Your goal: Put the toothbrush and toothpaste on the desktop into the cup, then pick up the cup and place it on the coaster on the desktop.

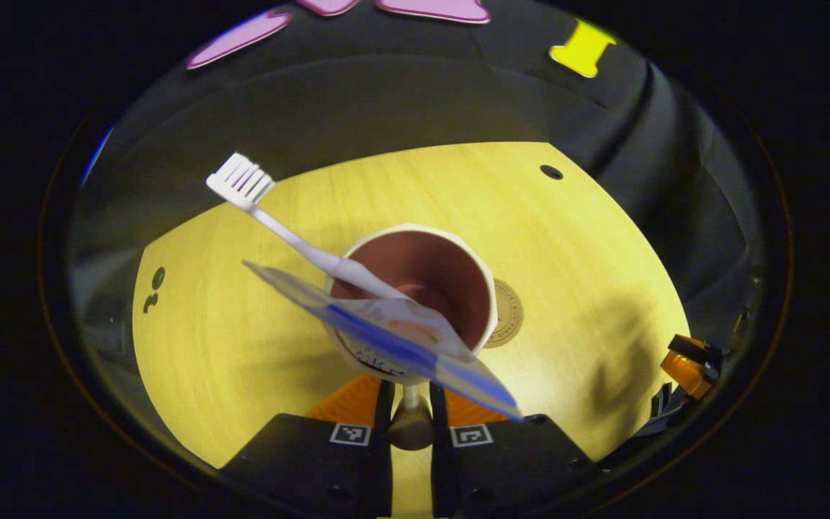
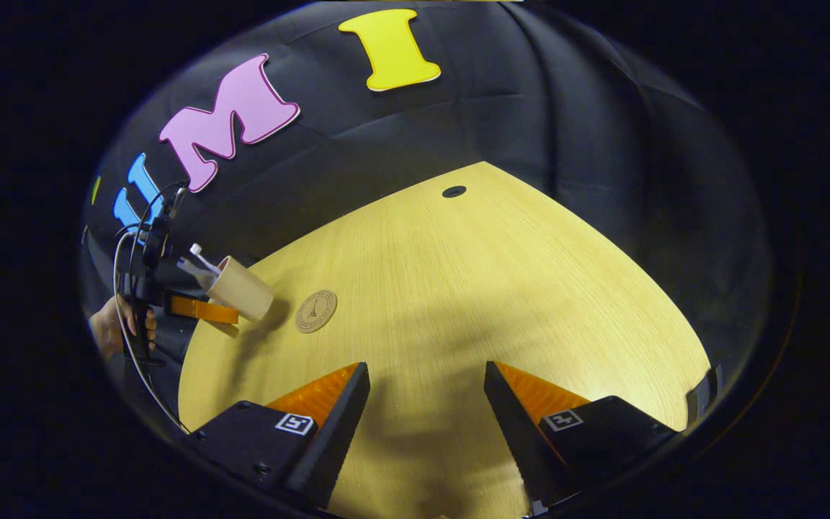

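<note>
Left gripper (image 1: 410, 404): fingers clamped on the near wall of the cup (image 1: 415, 288), rim pinched between the two pads. In the right gripper view the cup hangs off the desktop (image 2: 458, 288), tilted, carried by that gripper and a hand (image 2: 109, 328).

Contents: toothbrush (image 1: 292, 234) stands in the cup, bristle head leaning out past the rim; toothpaste (image 1: 386, 328) tube lies across the near rim, its flat tail sticking out towards the gripper. Both loaded, so the first half of the task reads as done.

Coaster (image 2: 315, 311): round, flat on the desktop, just beside the cup in the right gripper view; in the left gripper view it peeks out from behind the cup's far side.

Right gripper (image 2: 426, 404): fingers spread wide, nothing between them, hovering over bare desktop well apart from the cup.

Step in hand (judgement): carry to the coaster.
- Level the cup before lowering; the tilt plus a top-heavy tube risks spilling the contents.
- Centre the base over the coaster, then descend straight.
- Release only once the base sits flat; withdraw the fingers without snagging the tube's tail.
</note>
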A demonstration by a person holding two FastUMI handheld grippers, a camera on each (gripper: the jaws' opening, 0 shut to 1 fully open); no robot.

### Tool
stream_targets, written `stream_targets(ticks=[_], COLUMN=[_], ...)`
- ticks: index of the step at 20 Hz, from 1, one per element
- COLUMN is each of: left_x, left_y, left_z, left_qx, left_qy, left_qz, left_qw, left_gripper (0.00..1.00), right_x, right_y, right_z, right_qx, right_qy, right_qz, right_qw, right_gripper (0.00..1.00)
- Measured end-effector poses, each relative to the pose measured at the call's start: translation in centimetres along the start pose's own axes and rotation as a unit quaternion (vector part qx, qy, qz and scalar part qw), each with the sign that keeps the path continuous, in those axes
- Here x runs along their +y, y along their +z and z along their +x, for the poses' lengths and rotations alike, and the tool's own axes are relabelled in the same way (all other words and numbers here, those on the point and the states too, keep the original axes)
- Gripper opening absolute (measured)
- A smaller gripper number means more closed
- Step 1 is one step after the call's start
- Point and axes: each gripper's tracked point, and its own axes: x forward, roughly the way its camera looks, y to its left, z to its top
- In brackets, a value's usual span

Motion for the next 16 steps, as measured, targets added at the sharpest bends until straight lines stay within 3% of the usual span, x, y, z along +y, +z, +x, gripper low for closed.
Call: stream_targets(ticks=[2,3,8,10,11,14,15,16], left_x=[-1.8,-2.6,-5.9,-6.5,-6.4,-6.3,-6.5,-6.6], left_y=[0.6,0.8,0.8,1.0,1.0,0.8,0.7,0.7], left_z=[0.8,1.1,3.0,3.8,4.0,4.5,4.6,4.6], left_qx=[0.004,0.007,0.029,0.034,0.038,0.048,0.05,0.052], left_qy=[-0.006,-0.009,-0.023,-0.021,-0.016,-0.005,-0.006,-0.007], left_qz=[0.015,0.021,0.047,0.056,0.063,0.086,0.087,0.087], left_qw=[1.0,1.0,0.998,0.998,0.997,0.995,0.995,0.995], left_gripper=[0.3,0.25,0.25,0.21,0.26,0.26,0.21,0.26], right_x=[-0.3,-0.6,-2.1,-2.7,-2.9,-3.6,-3.6,-3.6], right_y=[-0.3,-0.3,-0.2,-0.2,-0.2,-0.3,-0.5,-0.5], right_z=[-0.3,-0.4,-1.4,-1.5,-1.5,-1.7,-1.7,-1.5], right_qx=[0.002,0.001,-0.009,-0.012,-0.012,-0.011,-0.01,-0.007], right_qy=[0.0,-0.001,-0.012,-0.016,-0.018,-0.023,-0.023,-0.021], right_qz=[0.005,0.008,0.018,0.024,0.026,0.023,0.023,0.024], right_qw=[1.0,1.0,1.0,1.0,0.999,0.999,0.999,0.999], right_gripper=[0.98,0.98,0.98,0.98,0.98,0.98,0.98,0.98])
